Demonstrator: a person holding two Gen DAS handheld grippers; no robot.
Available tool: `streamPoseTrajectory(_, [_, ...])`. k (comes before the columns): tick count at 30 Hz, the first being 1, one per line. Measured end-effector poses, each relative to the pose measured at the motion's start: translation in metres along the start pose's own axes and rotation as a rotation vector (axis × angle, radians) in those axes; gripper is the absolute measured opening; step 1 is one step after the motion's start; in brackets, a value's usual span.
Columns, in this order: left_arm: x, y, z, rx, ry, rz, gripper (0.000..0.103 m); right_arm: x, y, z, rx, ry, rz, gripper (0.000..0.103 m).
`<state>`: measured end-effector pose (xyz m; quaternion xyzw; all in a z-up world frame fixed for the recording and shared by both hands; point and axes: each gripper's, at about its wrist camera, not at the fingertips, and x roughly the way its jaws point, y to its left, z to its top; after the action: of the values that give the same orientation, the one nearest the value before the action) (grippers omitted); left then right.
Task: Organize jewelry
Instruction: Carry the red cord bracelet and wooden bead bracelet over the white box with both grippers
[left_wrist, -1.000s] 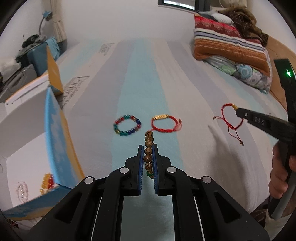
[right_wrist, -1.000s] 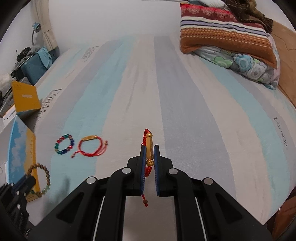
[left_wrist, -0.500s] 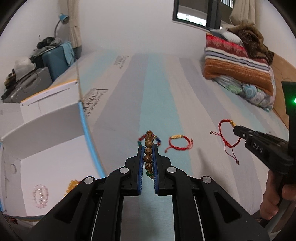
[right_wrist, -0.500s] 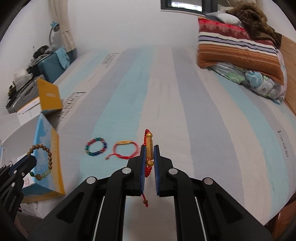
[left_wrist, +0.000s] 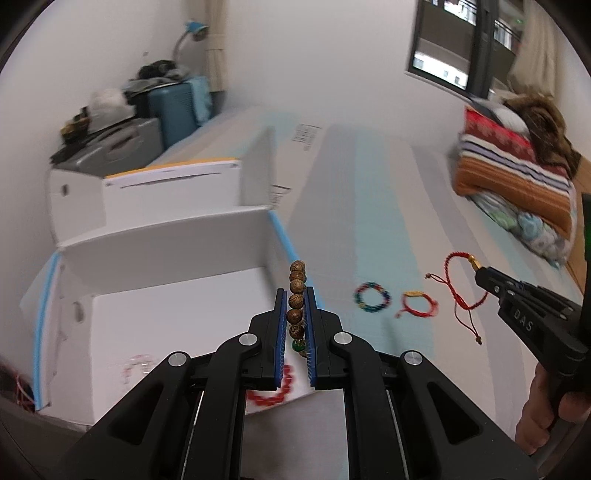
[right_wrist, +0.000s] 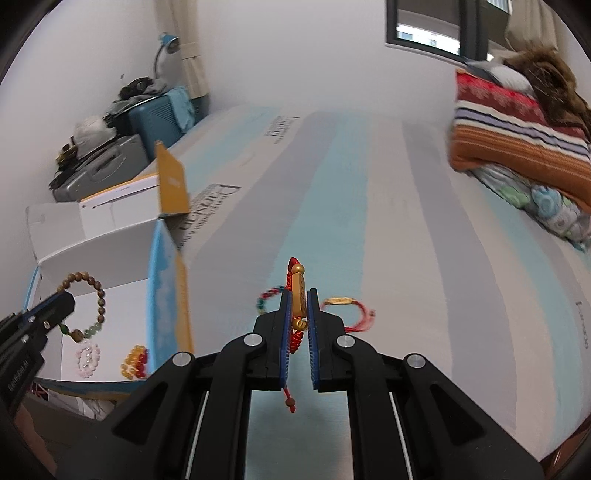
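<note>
Left wrist view: the left gripper (left_wrist: 295, 295) is clamped narrow on a wooden bead bracelet (left_wrist: 296, 293), which stands upright between the blue pads above the near right edge of the open white box (left_wrist: 166, 291). Inside the box lie a pale pink bracelet (left_wrist: 135, 363) and a red-orange bead bracelet (left_wrist: 271, 391), with bare floor around them. Right of the box's blue-trimmed wall (left_wrist: 286, 243), on the striped bedspread (left_wrist: 369, 206), rest a multicolour bead bracelet (left_wrist: 372, 296) and, just beside it, a red cord bracelet with a gold bar (left_wrist: 416, 304). The right gripper (left_wrist: 480, 273) hangs farther right, pinching a red string bracelet (left_wrist: 460, 284) clear of the bedspread.

Right wrist view: the right gripper (right_wrist: 298, 295) is closed on the red string bracelet's gold charm (right_wrist: 298, 295). Wide open bedspread (right_wrist: 424, 240) extends ahead and right toward folded blankets (right_wrist: 517, 140). At left, the left gripper (right_wrist: 62, 304) holds the wooden bead bracelet (right_wrist: 90, 306) over the box (right_wrist: 92, 258).
</note>
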<state>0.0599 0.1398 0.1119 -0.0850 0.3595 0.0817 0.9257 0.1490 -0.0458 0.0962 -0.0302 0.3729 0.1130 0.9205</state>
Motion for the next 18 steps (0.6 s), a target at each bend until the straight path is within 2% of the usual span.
streamPoseTrajectory(7, [-0.008, 0.056, -0.003, -0.072, 0.004, 0.071, 0.008, -0.001, 0.046, 0.001, -0.053, -0.013, 0.061, 0.007])
streamPoseTrajectory(18, [-0.006, 0.123, -0.023, -0.140, 0.040, 0.153, 0.008, 0.010, 0.130, -0.003, -0.143, 0.003, 0.160, 0.007])
